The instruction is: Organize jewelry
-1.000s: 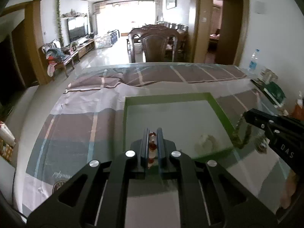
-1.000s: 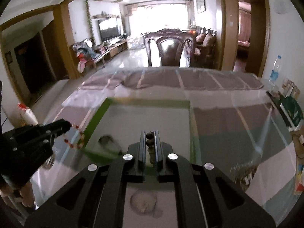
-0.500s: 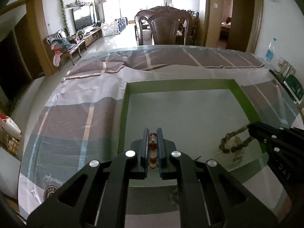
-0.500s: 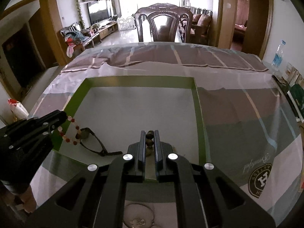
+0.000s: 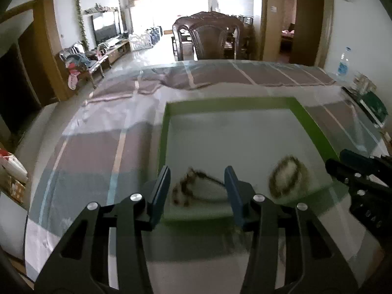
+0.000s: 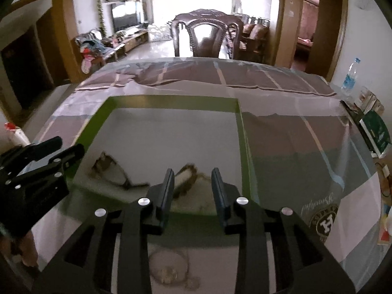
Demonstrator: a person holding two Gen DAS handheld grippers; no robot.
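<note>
The green-rimmed tray (image 5: pixel 162 132) lay on the tabletop (image 5: pixel 93 152), which was covered by a plaid cloth under a clear sheet. The left hand-held gripper (image 5: pixel 197 191) hung over the tray's near left corner; its jaws had just been opening and stood apart, pressing on nothing. Between them, on the tray's pale floor, lay a blurred beaded bracelet (image 5: pixel 182 192), released, with a thin dark cord trailing from it toward the tray's middle. The right hand-held gripper (image 6: pixel 192 191) hung over the tray's near right part; its jaws had likewise just been opening and stood apart, clear of the dark bead bracelet (image 6: pixel 186 175) that lay on the tray floor between and just beyond them. In the left wrist view that same bracelet showed as a blurred ring close to the tray's near right rim, with the right hand-held gripper's black tips just beside it.

Nearer than the tray, on the cloth, another loop of jewelry (image 6: pixel 169 267) lay below the right hand-held gripper, too blurred to make out. Beyond the tray's far rim the cloth was rumpled, and a dark wooden chair (image 6: pixel 205 36) stood at the tabletop's far edge. To the tray's right, near the wall, stood a water bottle (image 6: pixel 350 76) and a green box (image 6: pixel 377 129).
</note>
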